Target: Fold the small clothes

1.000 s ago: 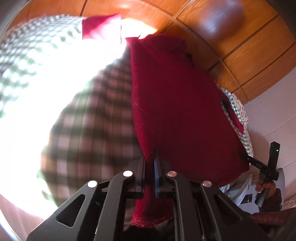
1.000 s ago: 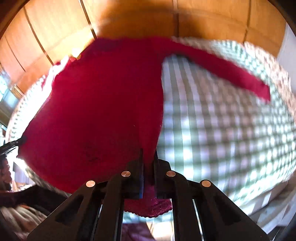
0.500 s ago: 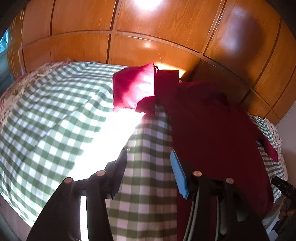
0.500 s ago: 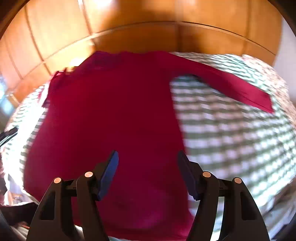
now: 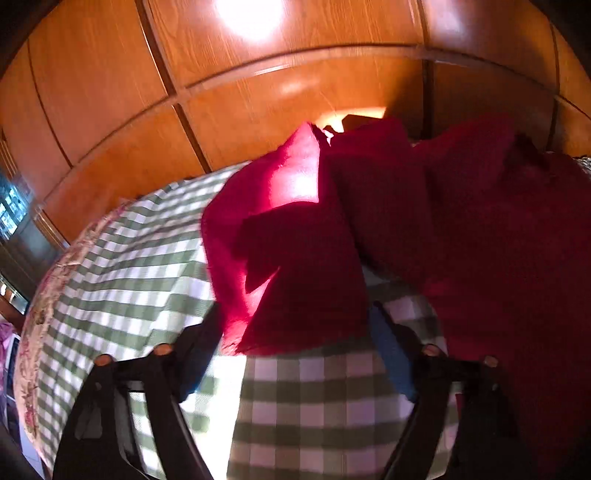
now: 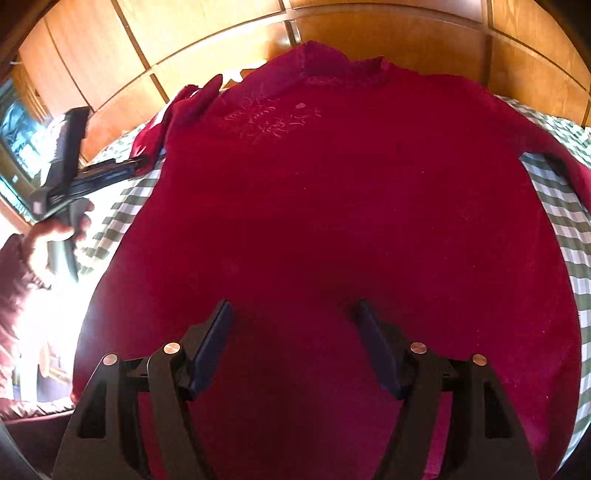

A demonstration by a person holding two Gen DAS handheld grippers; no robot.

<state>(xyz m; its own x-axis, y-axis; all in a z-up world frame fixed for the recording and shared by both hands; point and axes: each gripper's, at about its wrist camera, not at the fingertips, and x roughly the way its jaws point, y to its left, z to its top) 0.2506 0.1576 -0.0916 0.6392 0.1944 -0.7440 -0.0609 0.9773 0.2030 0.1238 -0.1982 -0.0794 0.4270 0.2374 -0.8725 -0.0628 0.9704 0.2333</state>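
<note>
The red top [image 6: 332, 229] lies flat on the checked bedcover [image 5: 140, 266] so that I can fold it. My right gripper [image 6: 293, 343] hangs over its lower part, jaws wide, nothing between them; they were just opening. My left gripper [image 5: 295, 350] is also apart, at the sleeve [image 5: 288, 258], not pressing it. The top's long axis runs from hem, near me, to collar by the wooden wall [image 6: 369, 33].

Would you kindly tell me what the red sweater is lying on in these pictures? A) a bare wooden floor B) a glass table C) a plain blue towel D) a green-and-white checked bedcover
D: the red sweater lies spread on a green-and-white checked bedcover, whose checks show on both sides of it in the right wrist view, with wooden panels only behind.
</note>
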